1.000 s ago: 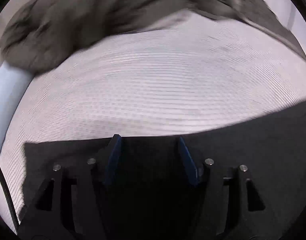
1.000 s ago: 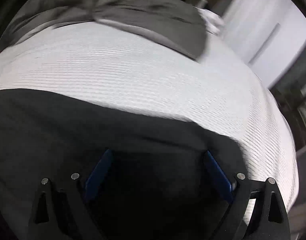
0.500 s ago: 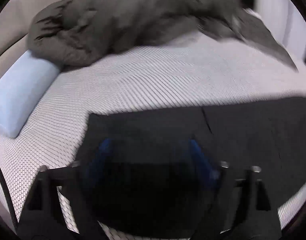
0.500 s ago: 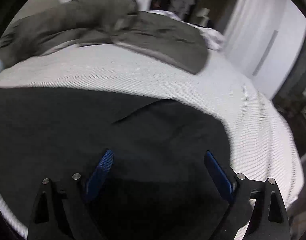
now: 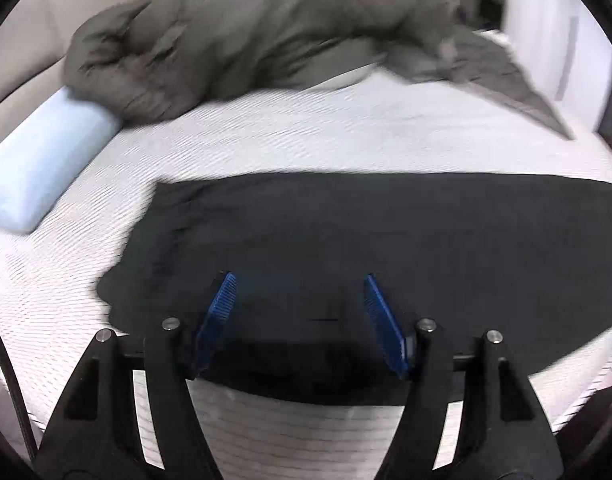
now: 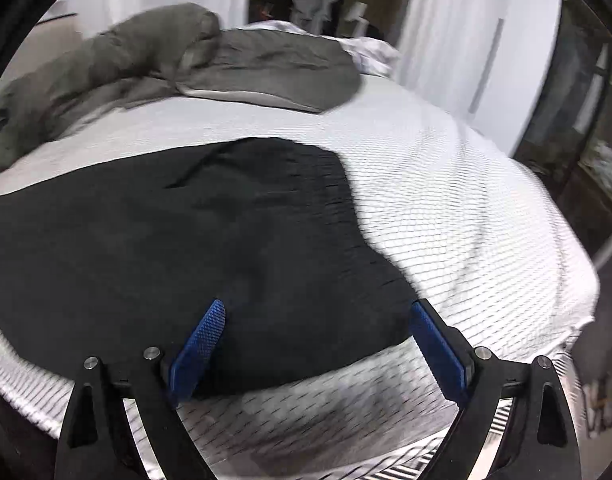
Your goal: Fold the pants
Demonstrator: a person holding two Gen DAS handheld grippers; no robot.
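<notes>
Black pants [image 5: 346, 240] lie flat across the white patterned bed, also seen in the right wrist view as a wide dark sheet [image 6: 166, 248]. My left gripper [image 5: 300, 284] hovers above the near edge of the pants with its blue pads apart; its jaws are closing with nothing pressed between them. My right gripper [image 6: 318, 310] stands wide open above the right end of the pants, its pads clear of the cloth.
A rumpled grey duvet [image 5: 246, 40] fills the far side of the bed [image 5: 346, 140]. A pale blue pillow [image 5: 42, 160] lies at the left. The bed's right edge [image 6: 546, 280] drops toward a dark floor; white wardrobe doors [image 6: 466, 40] stand behind.
Both grippers have pulled back and risen from the pants, so more of the bed and duvet shows. The pants stay flat on the bed. The left jaws widened, then narrowed.
</notes>
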